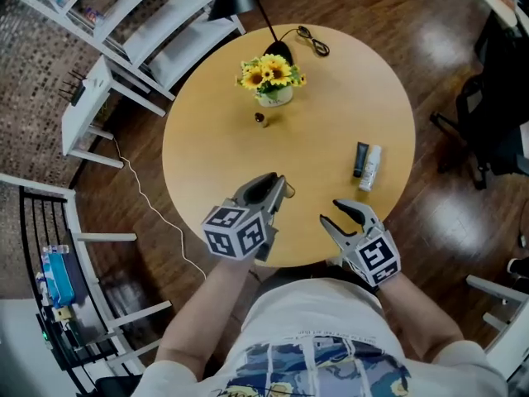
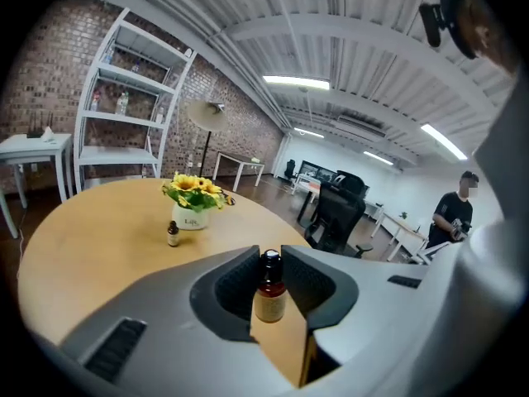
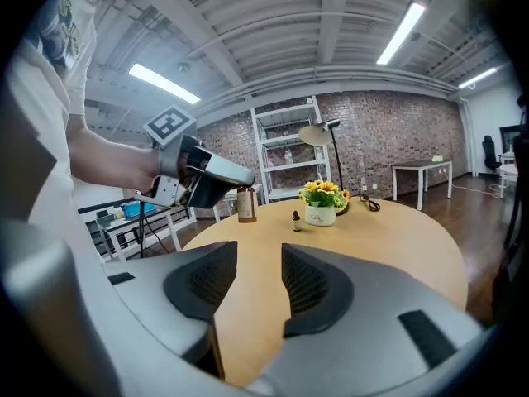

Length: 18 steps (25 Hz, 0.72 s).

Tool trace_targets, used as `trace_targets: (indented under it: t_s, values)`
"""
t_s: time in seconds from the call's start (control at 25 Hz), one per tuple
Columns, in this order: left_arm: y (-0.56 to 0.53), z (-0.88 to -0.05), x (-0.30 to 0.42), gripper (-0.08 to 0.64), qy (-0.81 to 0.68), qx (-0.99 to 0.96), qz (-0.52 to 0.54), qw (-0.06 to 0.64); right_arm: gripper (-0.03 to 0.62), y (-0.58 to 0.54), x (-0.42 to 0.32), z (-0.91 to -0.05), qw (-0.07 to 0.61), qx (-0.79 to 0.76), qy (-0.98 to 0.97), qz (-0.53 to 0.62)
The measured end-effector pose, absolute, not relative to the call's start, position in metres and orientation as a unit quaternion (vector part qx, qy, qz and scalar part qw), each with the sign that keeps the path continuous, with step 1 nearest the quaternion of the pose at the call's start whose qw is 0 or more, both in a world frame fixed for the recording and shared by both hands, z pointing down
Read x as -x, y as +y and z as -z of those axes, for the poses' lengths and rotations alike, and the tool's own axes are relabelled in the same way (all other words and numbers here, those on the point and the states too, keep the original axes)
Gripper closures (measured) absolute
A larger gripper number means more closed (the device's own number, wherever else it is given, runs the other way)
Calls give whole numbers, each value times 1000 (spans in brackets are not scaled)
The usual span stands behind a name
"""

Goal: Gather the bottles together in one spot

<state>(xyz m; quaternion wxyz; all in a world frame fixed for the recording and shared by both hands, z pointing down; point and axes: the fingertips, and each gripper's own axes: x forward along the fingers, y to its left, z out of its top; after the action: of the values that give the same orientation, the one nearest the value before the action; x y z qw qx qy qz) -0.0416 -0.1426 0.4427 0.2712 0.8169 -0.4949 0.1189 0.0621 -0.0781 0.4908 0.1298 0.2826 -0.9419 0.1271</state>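
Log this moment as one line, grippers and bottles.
left gripper: shut on amber bottle | right gripper: open, empty | small bottle: beside flower pot | black bottle, white bottle: side by side

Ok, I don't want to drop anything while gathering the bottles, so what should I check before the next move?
1. Left tool closed on the amber bottle, at its neck: ok.
2. That bottle lifted off the table: cannot tell.
3. Right tool open, nothing between its jaws: ok.
4. All bottles in one spot: not ok. The small bottle stands by the flowerpot; the black bottle and white bottle lie side by side at the right.
5. Small bottle upright: ok.
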Motion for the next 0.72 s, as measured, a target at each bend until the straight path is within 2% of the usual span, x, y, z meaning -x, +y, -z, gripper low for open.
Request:
trace_targets:
  t_s: [0.28, 0.72]
  values:
    - [-207, -473, 116, 476, -538, -809, -141, 189, 400, -75, -81, -483, 151, -357, -910, -150]
    - [-300, -570, 162, 476, -555, -797, -184, 152, 400, -60, -116, -483, 205, -465, -839, -193]
